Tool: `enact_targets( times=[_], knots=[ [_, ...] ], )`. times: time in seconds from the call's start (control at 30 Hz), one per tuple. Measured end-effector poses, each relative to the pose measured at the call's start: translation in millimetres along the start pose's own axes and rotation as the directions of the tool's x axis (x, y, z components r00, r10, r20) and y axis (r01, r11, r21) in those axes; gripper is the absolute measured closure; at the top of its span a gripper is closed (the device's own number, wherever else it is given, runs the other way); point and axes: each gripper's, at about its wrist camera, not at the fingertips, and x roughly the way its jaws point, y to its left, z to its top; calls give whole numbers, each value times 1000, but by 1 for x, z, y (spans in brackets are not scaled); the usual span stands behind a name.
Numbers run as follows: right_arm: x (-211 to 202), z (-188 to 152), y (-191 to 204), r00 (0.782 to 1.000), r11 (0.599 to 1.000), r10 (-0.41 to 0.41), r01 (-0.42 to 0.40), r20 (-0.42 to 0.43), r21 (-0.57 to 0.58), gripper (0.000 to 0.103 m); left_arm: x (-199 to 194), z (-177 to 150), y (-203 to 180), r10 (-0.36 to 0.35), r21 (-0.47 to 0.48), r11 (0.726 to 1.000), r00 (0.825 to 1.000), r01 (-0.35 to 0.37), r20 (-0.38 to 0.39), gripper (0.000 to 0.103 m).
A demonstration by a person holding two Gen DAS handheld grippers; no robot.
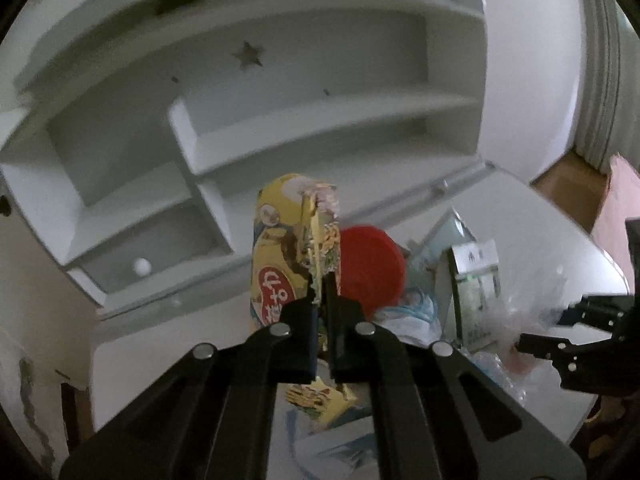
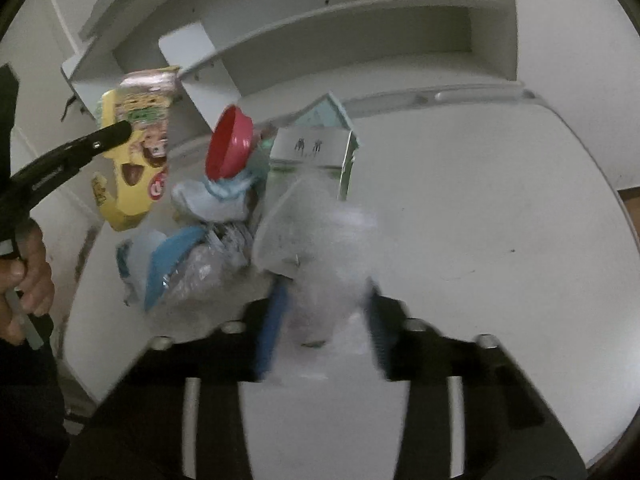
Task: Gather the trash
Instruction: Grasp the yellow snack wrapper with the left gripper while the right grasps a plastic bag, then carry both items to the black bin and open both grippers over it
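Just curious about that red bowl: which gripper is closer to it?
Left, I'd say. The left gripper, shut on the yellow wrapper, is held up just beside the red bowl. The right gripper, holding clear plastic, sits further back across the trash pile.

Yellow cartoon-print wrapper (image 1: 288, 248); red lid (image 2: 230, 146); blurred, seemingly clear-white plastic bag (image 2: 320, 240); white desk (image 2: 480, 220).

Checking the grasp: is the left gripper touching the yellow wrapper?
Touching: left wrist view shows the left gripper shut on the yellow wrapper.
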Motion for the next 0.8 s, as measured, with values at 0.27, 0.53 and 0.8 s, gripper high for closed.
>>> enact_targets(
  times=[0.27,0.53,0.8],
  knots=[
    [-78,8,-14,983,1000,9,-12,184,18,90,-42,23,-32,-65,-1,998,996,65,64,99],
    [-197,-44,-109,923,973,-188,129,337,190,90,-58,33,-195,-358,168,925,930,340,87,99],
    [-242,-150,-214,911,878,-331,202,245,434,90,-35,11,-259,-381,316,863,919,394,-104,98]
  ],
)
